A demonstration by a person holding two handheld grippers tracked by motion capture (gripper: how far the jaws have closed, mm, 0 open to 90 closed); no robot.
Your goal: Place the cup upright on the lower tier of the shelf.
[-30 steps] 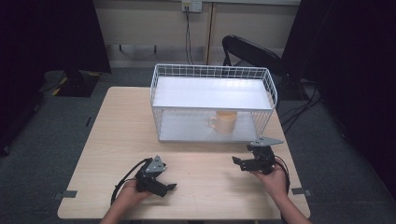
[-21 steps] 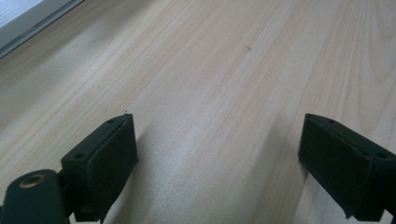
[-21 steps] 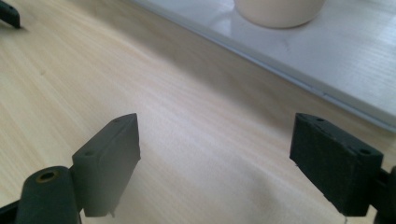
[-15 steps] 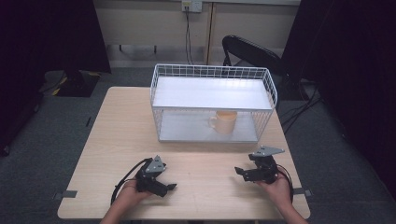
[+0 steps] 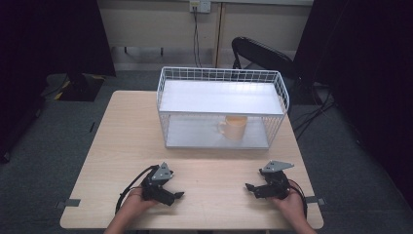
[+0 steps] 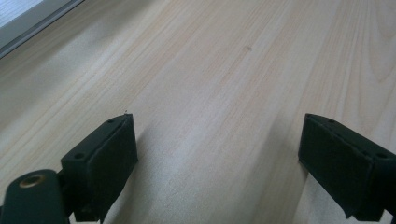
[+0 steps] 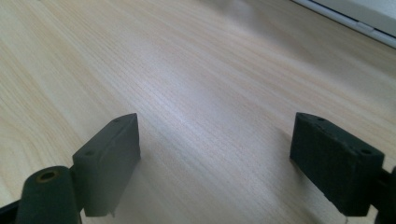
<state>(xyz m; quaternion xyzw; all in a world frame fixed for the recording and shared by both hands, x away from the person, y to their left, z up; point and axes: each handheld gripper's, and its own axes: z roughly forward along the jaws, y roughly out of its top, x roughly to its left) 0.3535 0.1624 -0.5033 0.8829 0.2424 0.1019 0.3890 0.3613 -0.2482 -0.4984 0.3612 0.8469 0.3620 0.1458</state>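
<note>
A: We have the left gripper [image 5: 176,195] low over the near edge of the table [image 5: 126,141], jaws spread wide with nothing between them; in the left gripper view bare wood fills the gap between the pads [image 6: 105,161]

B: The right gripper [image 5: 249,186] is the same: jaws apart, empty, pointing in toward the middle of the table. In the right gripper view there is plain wood grain between them and a pale strip of the rack's base at the top corner

A: So what we go for is the mug [image 5: 234,127]. It stands upright on the lower shelf of the white wire rack [image 5: 221,73], toward the right, handle to our left, well apart from both grippers

B: We judge the right gripper the better choice, being nearer that side. We should turn it toward the rack's open front and come in level under the upper shelf [image 5: 219,97]

A: Agreed: stay low enough to clear that shelf and the wire rim, keep the jaws wide until they straddle the mug's wall or body, then close gently so it doesn't tip or slide back

B: And we leave the left gripper resting by the near edge, out of the way
</note>
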